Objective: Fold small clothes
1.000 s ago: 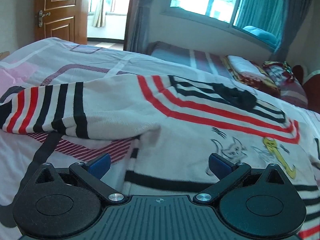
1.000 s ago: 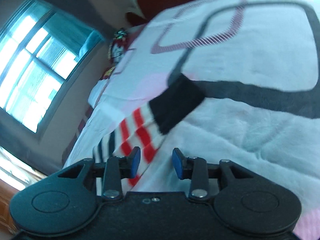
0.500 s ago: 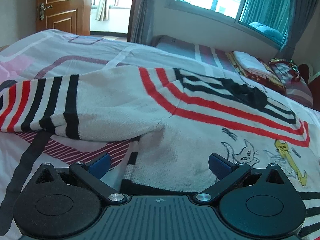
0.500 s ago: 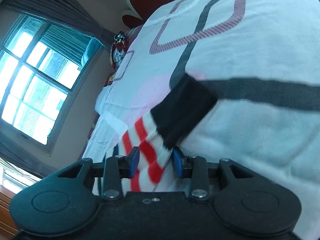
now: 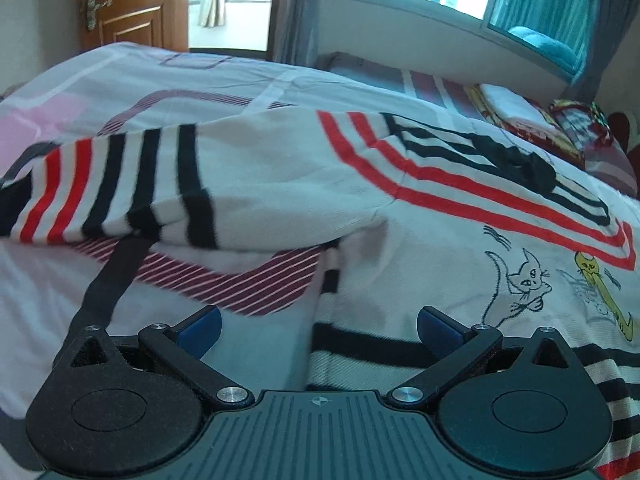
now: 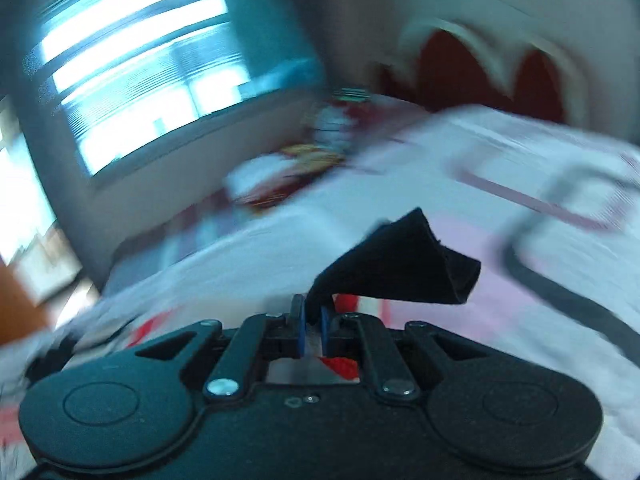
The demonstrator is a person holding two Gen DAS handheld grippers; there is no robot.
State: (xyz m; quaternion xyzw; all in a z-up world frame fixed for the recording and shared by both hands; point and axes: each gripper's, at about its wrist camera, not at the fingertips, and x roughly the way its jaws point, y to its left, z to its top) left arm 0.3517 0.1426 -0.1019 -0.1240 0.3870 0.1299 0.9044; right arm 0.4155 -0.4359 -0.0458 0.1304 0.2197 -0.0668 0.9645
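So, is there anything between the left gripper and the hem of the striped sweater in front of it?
Nothing visible is in the way. The left gripper is open just above the striped sweater, whose side edge and hem lie between its fingers, with only the bed cover beside them.

White striped sweater [image 5: 360, 208] spread flat on bed; black cuff [image 6: 404, 268] lifted.

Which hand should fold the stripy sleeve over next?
Probably the right. The right gripper is already shut on the sleeve's black cuff and lifts it. The left gripper is open, hovering near the sweater's hem, holding nothing.
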